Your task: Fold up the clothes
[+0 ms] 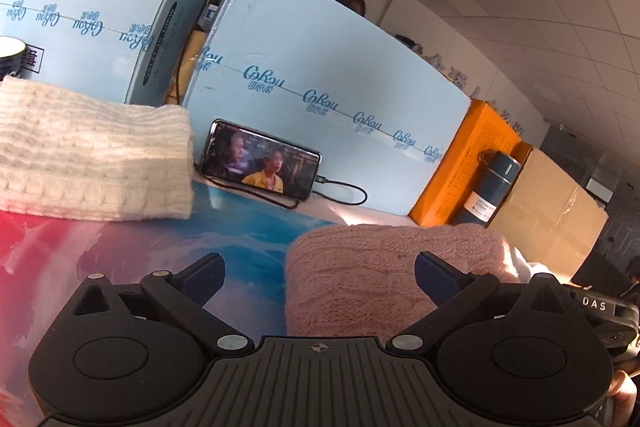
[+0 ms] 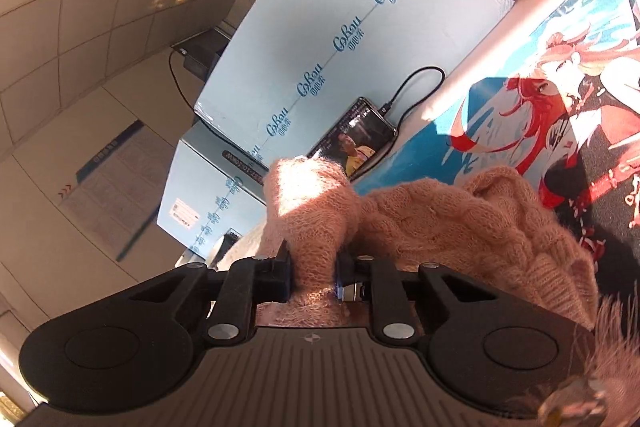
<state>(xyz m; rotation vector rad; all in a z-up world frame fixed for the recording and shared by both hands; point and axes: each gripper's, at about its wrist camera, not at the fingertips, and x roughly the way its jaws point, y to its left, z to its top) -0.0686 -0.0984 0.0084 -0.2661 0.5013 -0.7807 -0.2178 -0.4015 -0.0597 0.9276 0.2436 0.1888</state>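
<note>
Left gripper [image 1: 320, 277] hangs with its jaws spread wide and nothing between the pads, the folded pink sweater [image 1: 384, 267] lying just ahead of it on the surface [image 1: 248, 239], a colourful printed mat. Over on the right side, the right gripper [image 2: 314, 273] is clenched tight on a bunched fold of that pink knit [image 2: 316, 211], pinching it between both pads, the rest of the sweater heaped to the right of the jaws. At far left on the surface sits a folded cream knit [image 1: 92, 155]. Behind, a phone [image 1: 260, 161] leans against a pale blue carton [image 1: 320, 75], its cable trailing right, with an orange box [image 1: 464, 163] and a dark bottle [image 1: 492, 187] further right.
</note>
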